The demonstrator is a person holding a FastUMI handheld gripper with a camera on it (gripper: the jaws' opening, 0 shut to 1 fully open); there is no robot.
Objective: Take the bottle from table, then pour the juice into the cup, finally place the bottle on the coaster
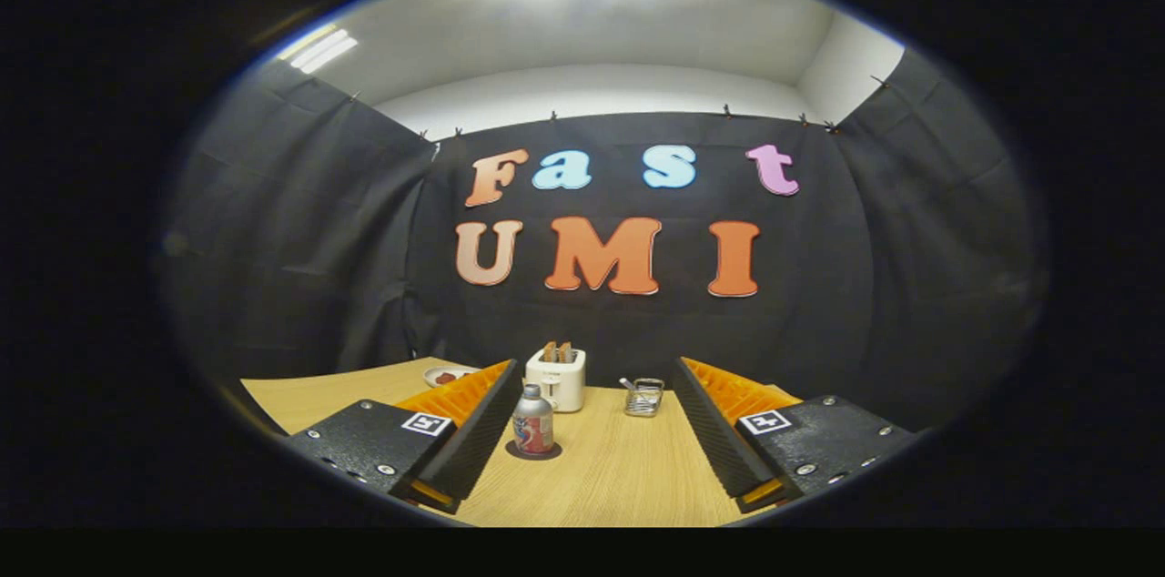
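Note:
A small bottle (533, 420) with a silver cap and a red label stands upright on a dark round coaster (533, 452) on the wooden table (619, 468). It sits between my fingers, close to the inner side of the left one. My gripper (596, 365) is open wide with nothing held, and neither finger touches the bottle. A clear glass cup (643, 397) stands farther back, just inside the right finger.
A white toaster (557, 379) with two slices of bread in it stands behind the bottle, near the black cloth wall. A small plate (446, 374) with something red on it lies beyond the left finger. Bare wood stretches between the fingers in front of the bottle.

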